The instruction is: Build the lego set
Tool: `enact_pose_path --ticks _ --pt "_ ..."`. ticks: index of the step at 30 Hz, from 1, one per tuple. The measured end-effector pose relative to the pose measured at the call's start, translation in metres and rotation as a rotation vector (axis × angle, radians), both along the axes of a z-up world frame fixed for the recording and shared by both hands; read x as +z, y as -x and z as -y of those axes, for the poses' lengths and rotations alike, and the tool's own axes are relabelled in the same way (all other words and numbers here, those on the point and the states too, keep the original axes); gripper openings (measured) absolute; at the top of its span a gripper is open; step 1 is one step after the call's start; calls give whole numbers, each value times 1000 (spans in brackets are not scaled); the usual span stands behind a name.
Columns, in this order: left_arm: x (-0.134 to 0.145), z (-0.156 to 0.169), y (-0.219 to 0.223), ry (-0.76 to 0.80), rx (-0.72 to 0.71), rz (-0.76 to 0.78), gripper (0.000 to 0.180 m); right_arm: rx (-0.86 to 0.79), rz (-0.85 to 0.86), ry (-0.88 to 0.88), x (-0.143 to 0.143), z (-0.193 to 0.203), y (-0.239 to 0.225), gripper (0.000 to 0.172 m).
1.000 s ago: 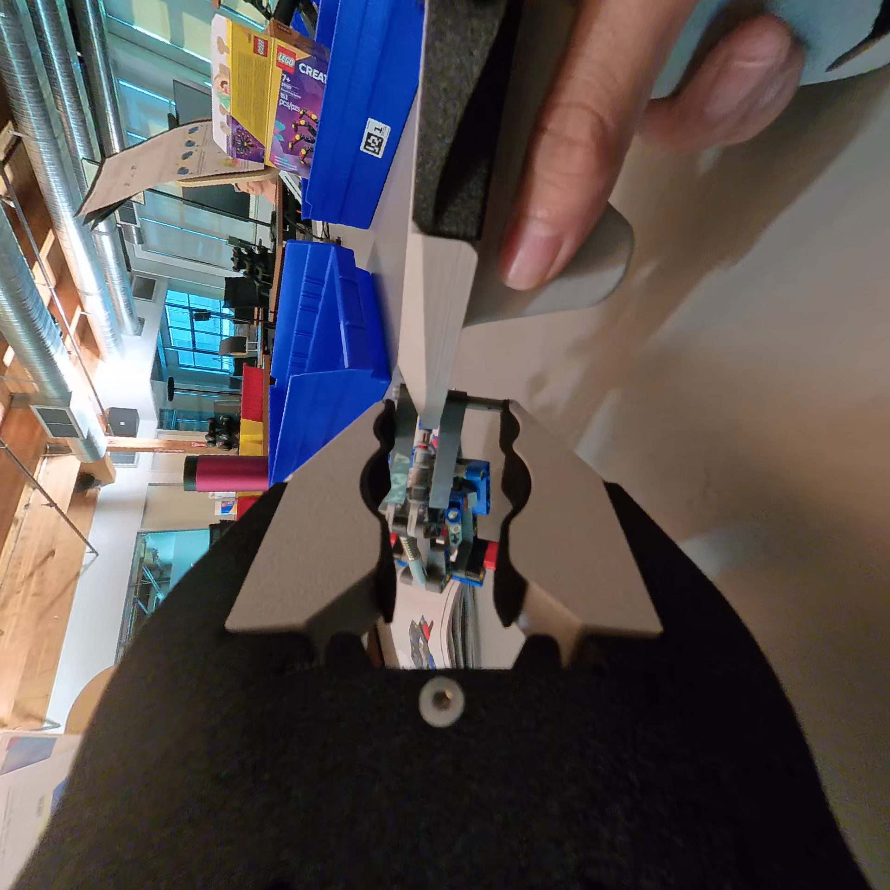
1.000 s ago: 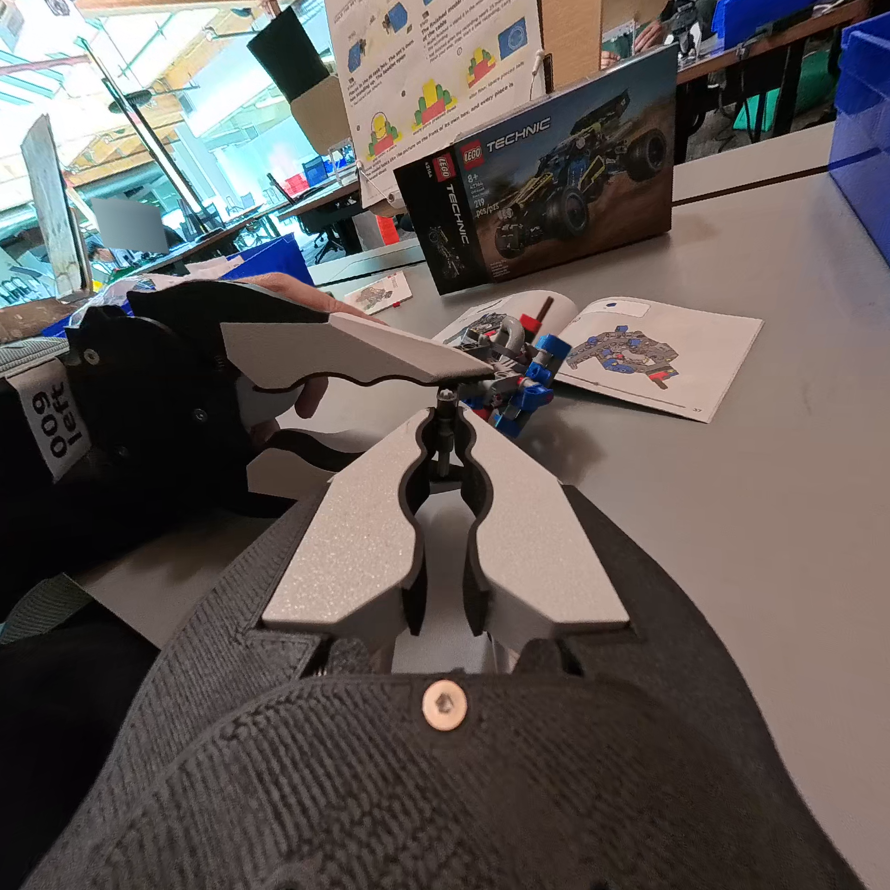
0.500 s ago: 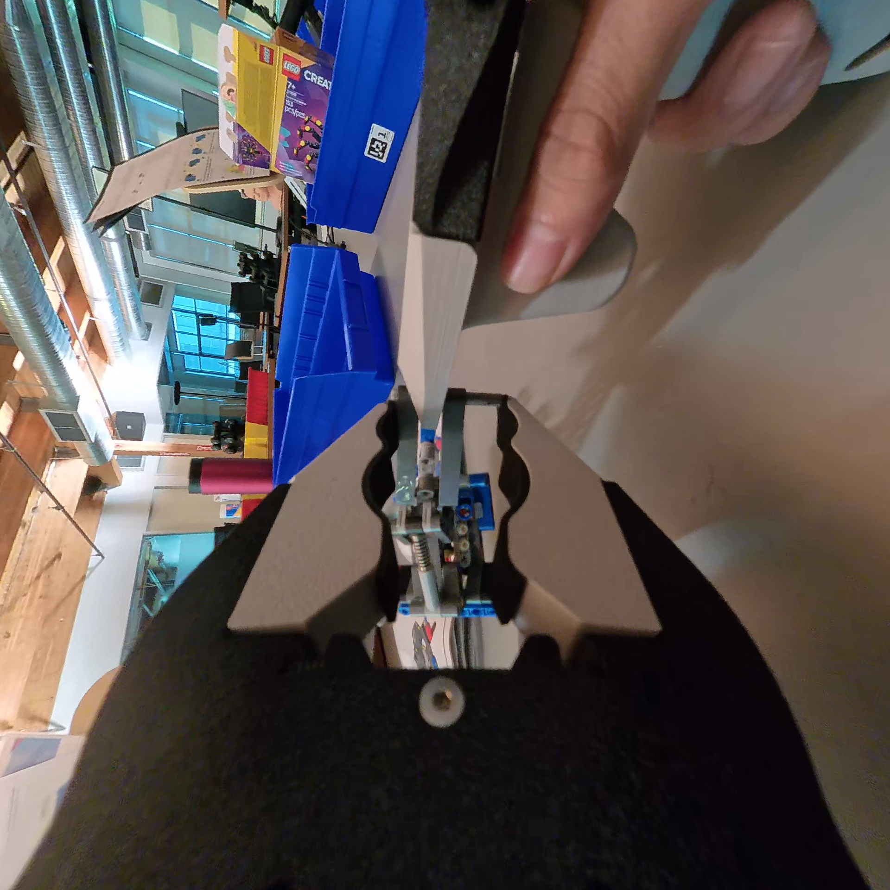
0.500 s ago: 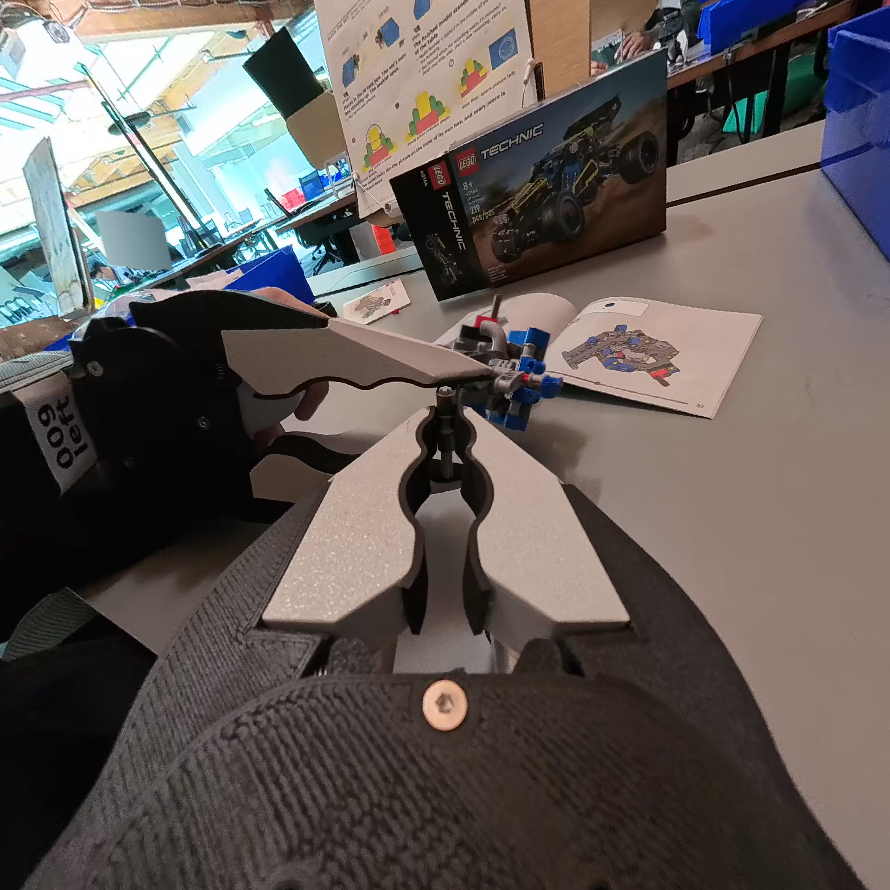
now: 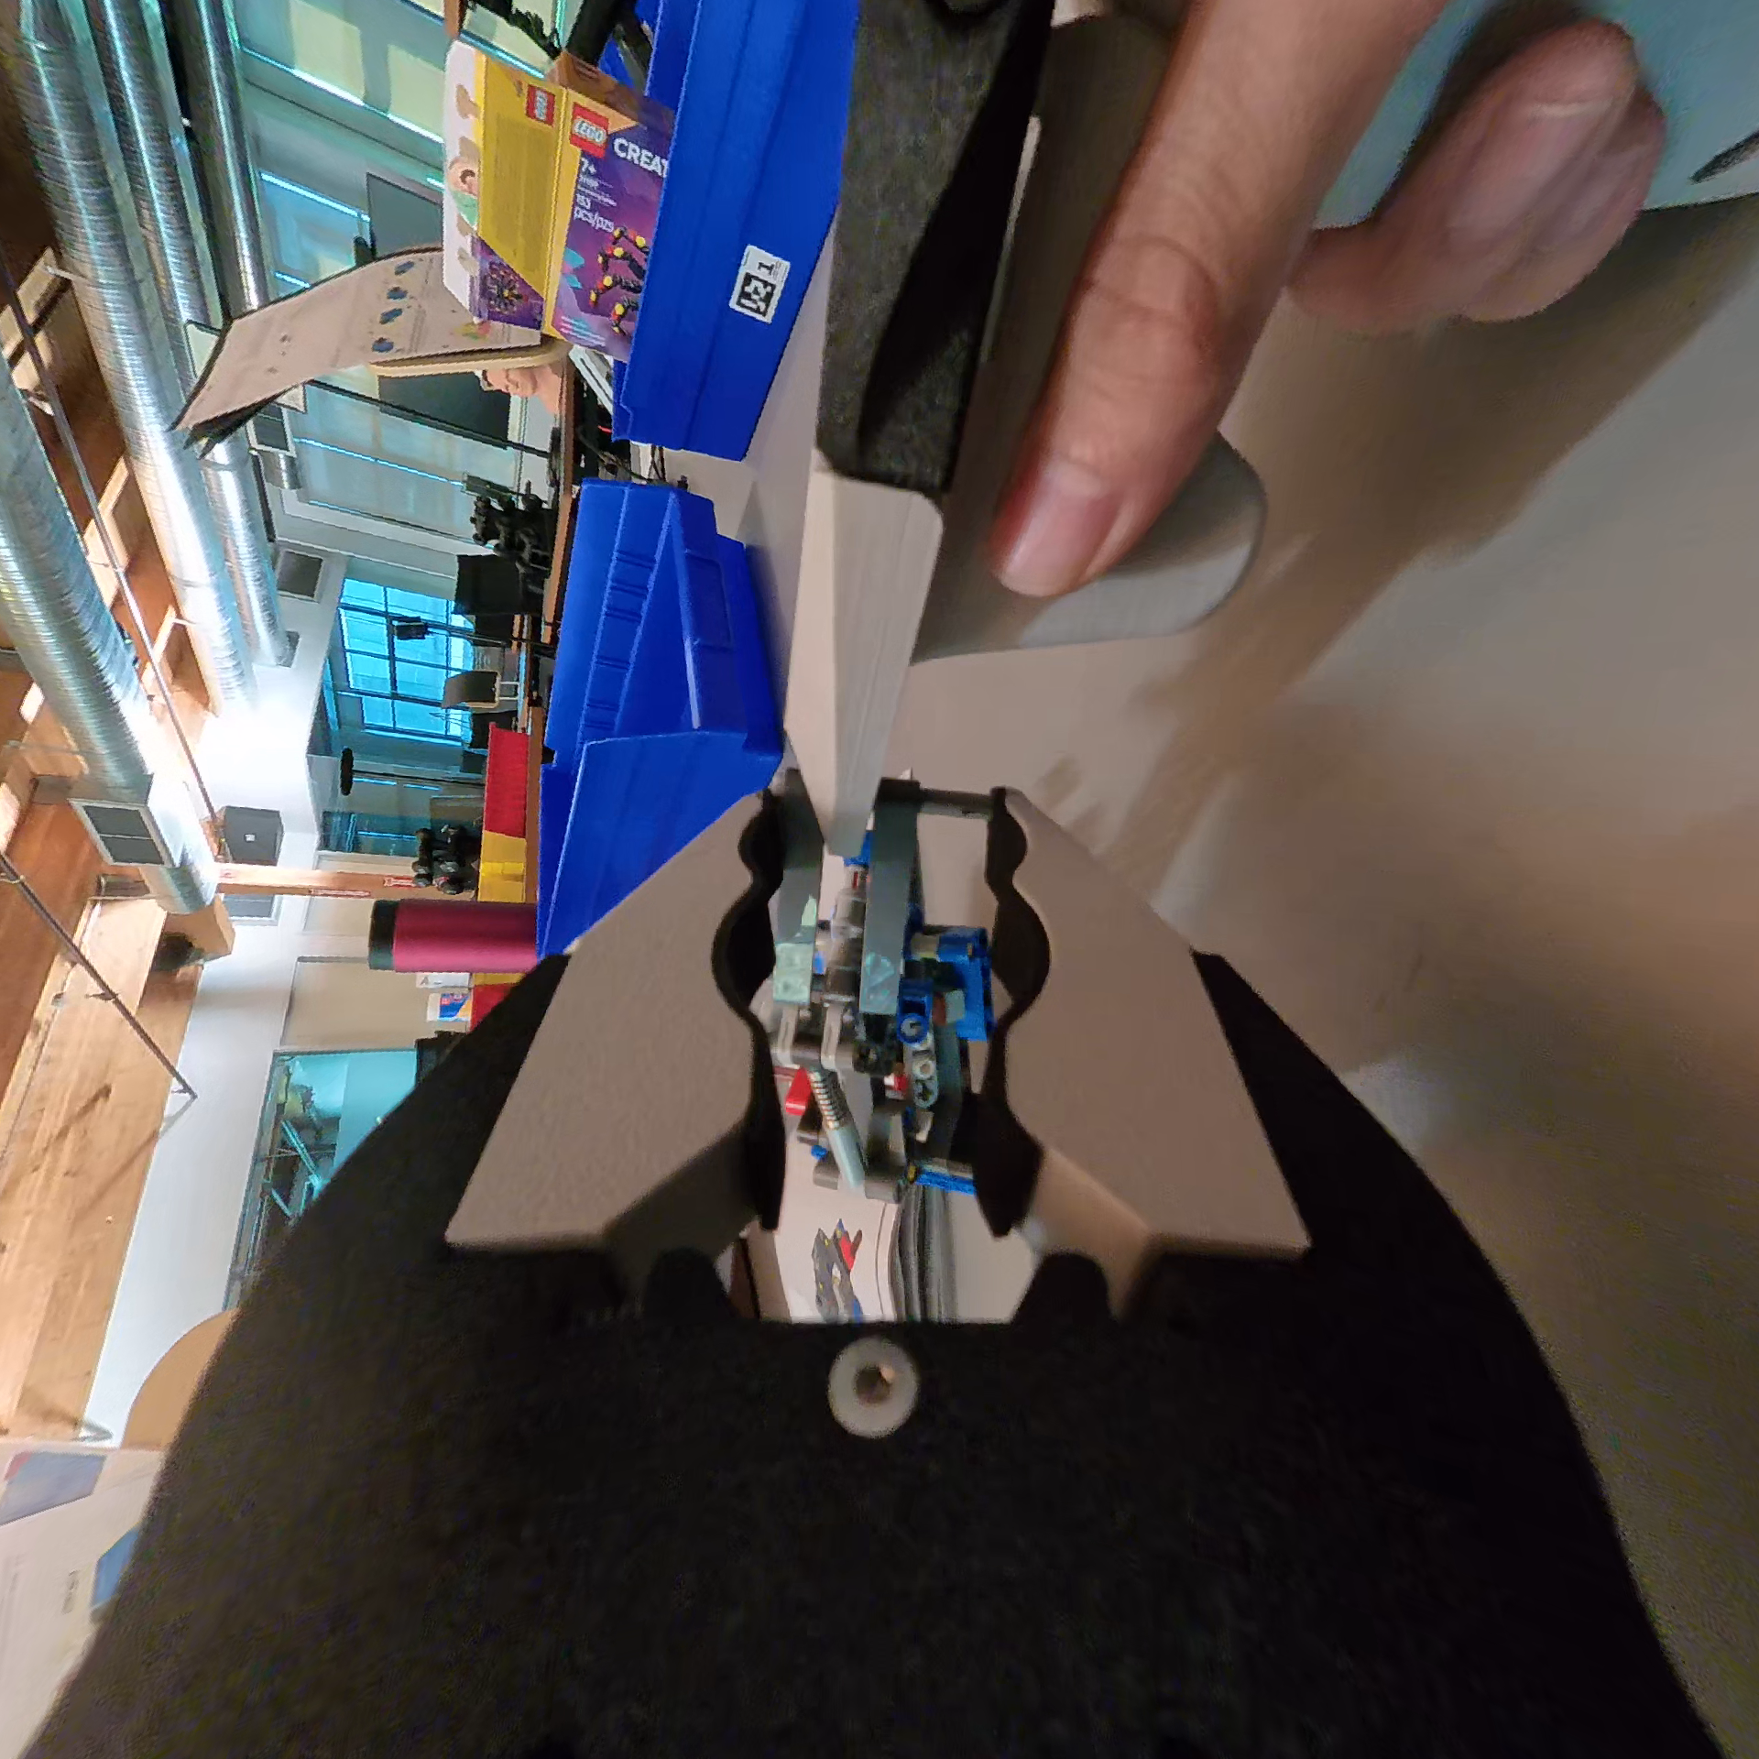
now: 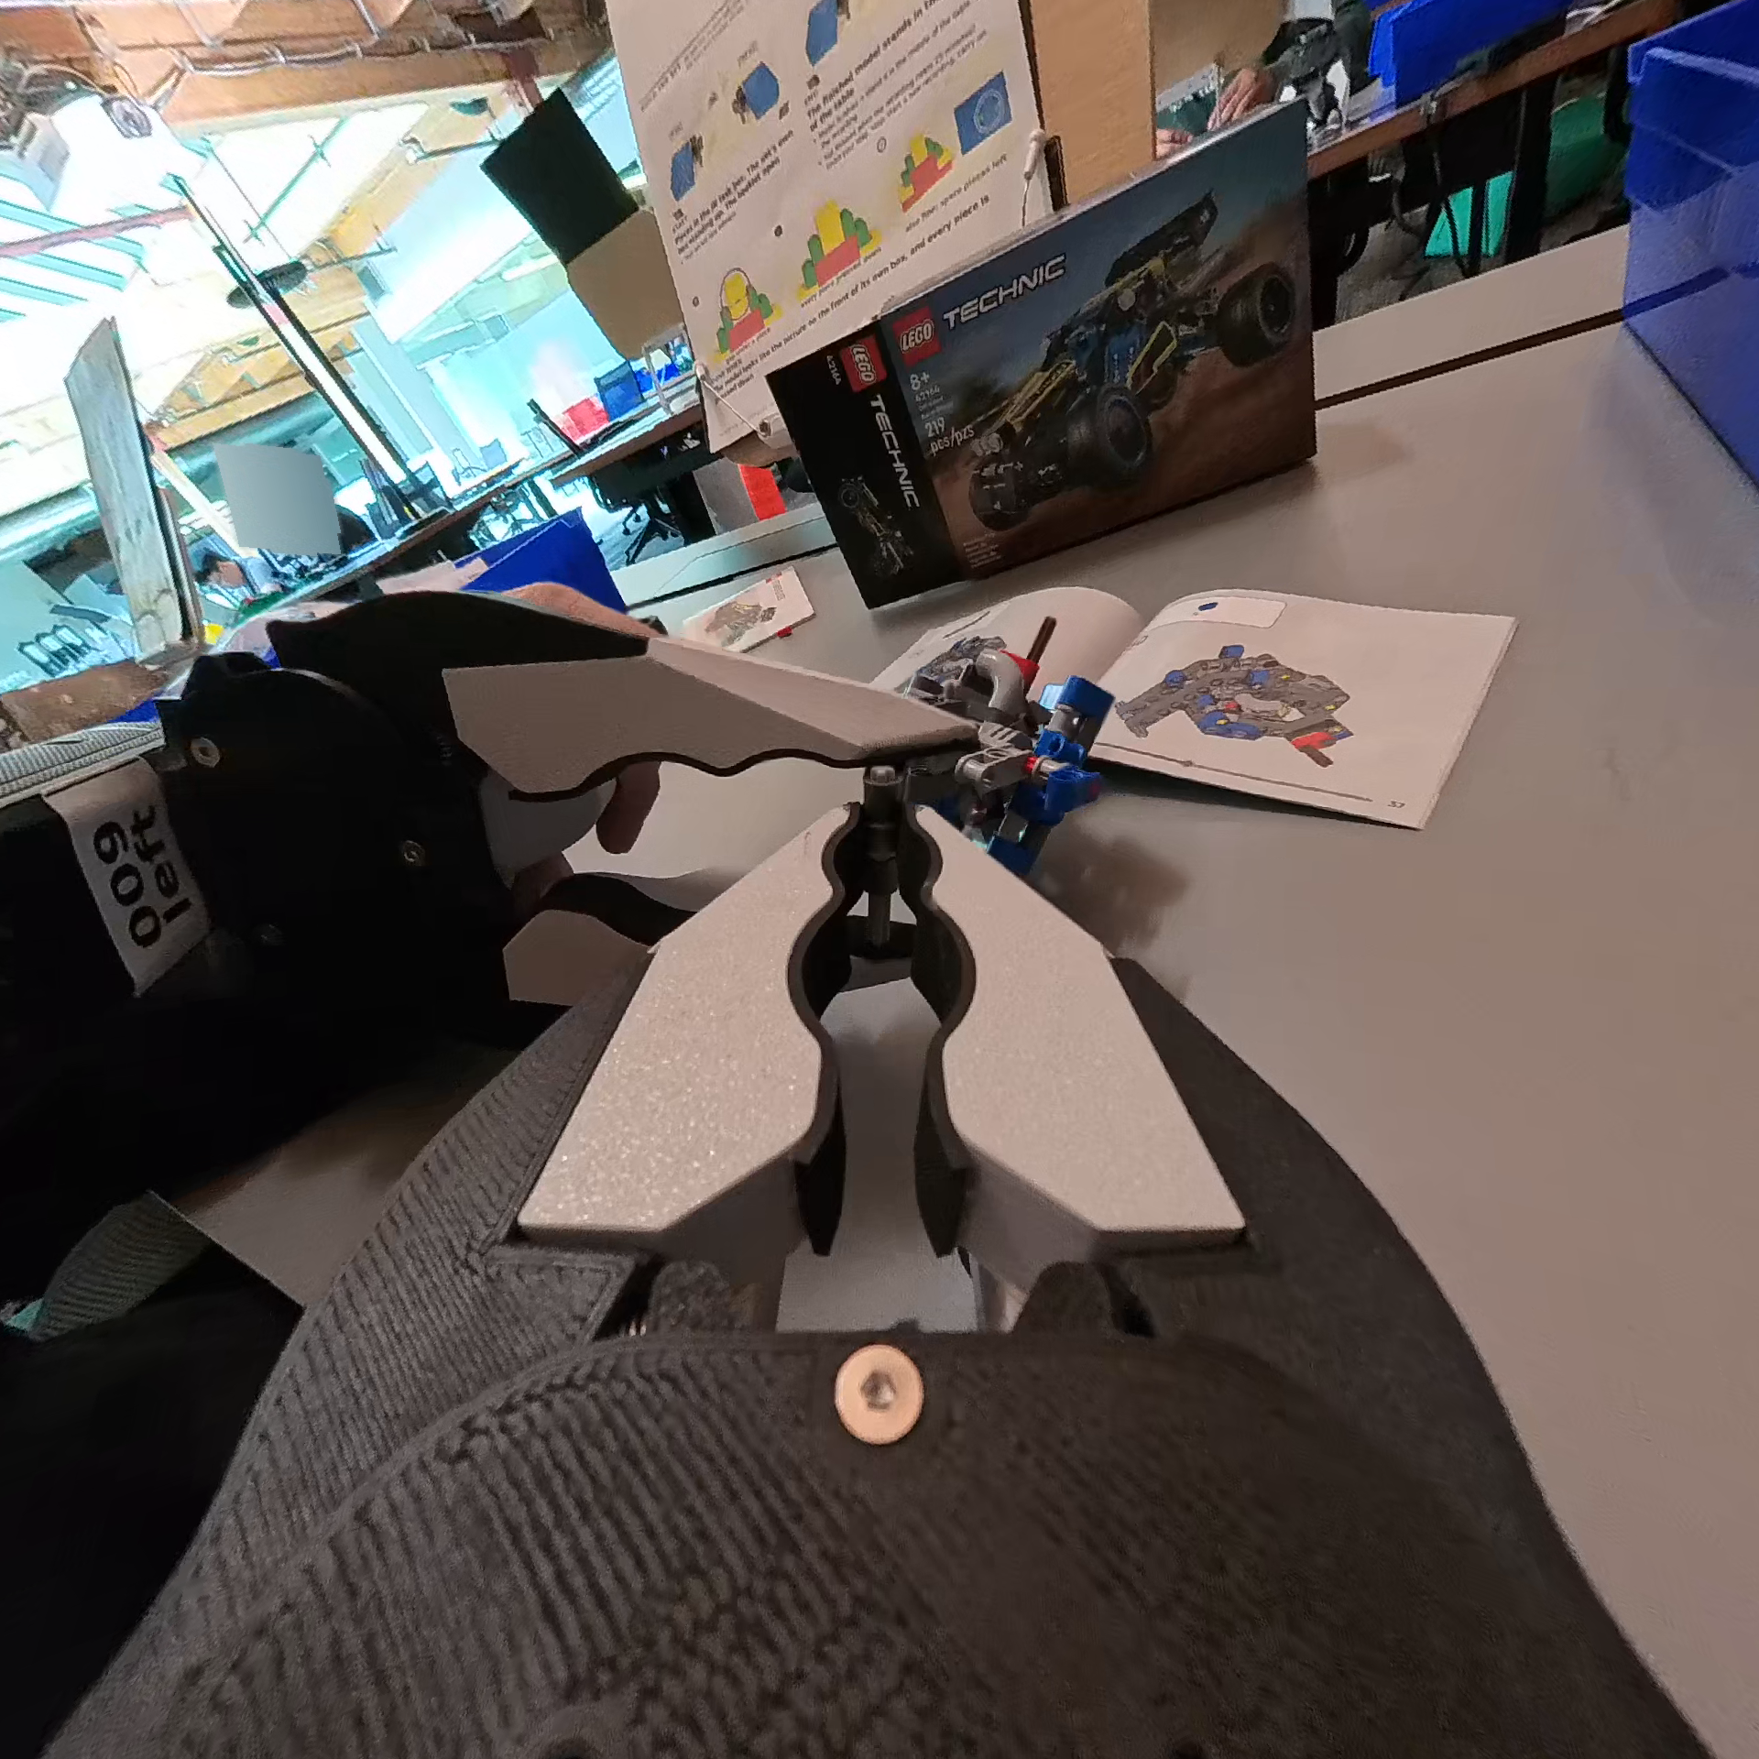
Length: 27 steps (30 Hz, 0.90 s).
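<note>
My left gripper (image 5: 885,809) is shut on a small grey and blue brick assembly (image 5: 885,1009), which fills the space between its fingers. The assembly also shows in the right wrist view (image 6: 1033,752), held just above the grey table (image 6: 1428,1047) under the left gripper's upper finger (image 6: 714,704). My right gripper (image 6: 880,820) is shut on a dark grey axle (image 6: 880,857) that stands upright and joins the assembly's near end. In the left wrist view the right gripper's fingers (image 5: 857,666) come in from above onto the assembly. A person's finger (image 5: 1123,333) rests on that gripper.
An open instruction booklet (image 6: 1285,704) lies just behind the assembly, with a dark toy box (image 6: 1047,400) and a small leaflet (image 6: 752,614) beyond. Blue bins stand at the right edge (image 6: 1694,238) and in the left wrist view (image 5: 666,666), beside a colourful box (image 5: 562,190). Less than 4 cm separates the two grippers' tips.
The assembly has turned in the left gripper's grasp; its blue end swung about while both grippers stayed almost still. Both grasps hold as before.
</note>
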<state>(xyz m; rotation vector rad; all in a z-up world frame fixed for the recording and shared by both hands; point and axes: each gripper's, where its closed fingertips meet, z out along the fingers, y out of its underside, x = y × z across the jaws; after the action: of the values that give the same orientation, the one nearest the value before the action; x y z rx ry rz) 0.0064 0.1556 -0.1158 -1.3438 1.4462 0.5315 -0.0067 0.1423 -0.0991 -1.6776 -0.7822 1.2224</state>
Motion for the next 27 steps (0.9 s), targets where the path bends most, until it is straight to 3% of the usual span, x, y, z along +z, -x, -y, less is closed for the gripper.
enact_pose_path --ticks 15,19,27 --pt "-1 0 2 11 -25 -17 39 -20 21 -7 -2 0 3 5" --pt "3 4 -4 28 -68 2 39 41 -18 16 4 4 -2 4" --pt "-1 0 -2 -1 -68 -46 40 55 70 -11 -1 5 -14 14"
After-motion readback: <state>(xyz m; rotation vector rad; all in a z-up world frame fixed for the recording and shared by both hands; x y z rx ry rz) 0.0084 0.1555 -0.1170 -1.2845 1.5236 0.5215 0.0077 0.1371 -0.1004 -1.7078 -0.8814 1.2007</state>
